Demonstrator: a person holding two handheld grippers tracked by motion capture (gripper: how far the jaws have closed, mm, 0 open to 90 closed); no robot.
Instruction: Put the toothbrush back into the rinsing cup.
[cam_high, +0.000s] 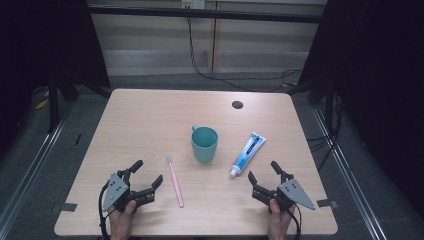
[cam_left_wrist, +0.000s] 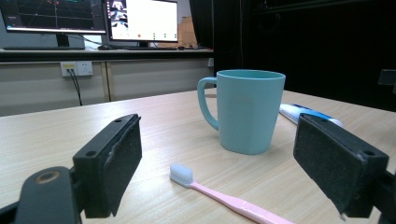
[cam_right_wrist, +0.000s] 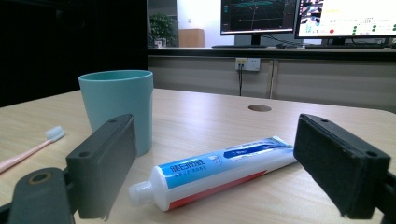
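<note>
On the counter, near its centre, a teal cup stands upright, handle toward 11 o'clock. A pink toothbrush lies flat at the cup's 7 o'clock, well apart from it, bristle head away from the person. A toothpaste tube lies flat at the cup's 3–4 o'clock, white cap toward the person. Left gripper rests low at the counter's 7 o'clock, jaws wide, holding nothing; the left gripper view has the toothbrush head just ahead between them. Right gripper sits at 5 o'clock, jaws wide and empty; the right gripper view lines them up on the tube's cap end. Judgement: both pickups not yet begun. To do them well, each gripper should go low and close across the narrow width — mid-handle on the toothbrush, the firm shoulder near the cap on the tube, so that paste is not squeezed. The thin handle lies flush on the wood; slipping is likely. Writing: the tube's blue band carries white characters, too blurred to read; no brand legible.
</note>
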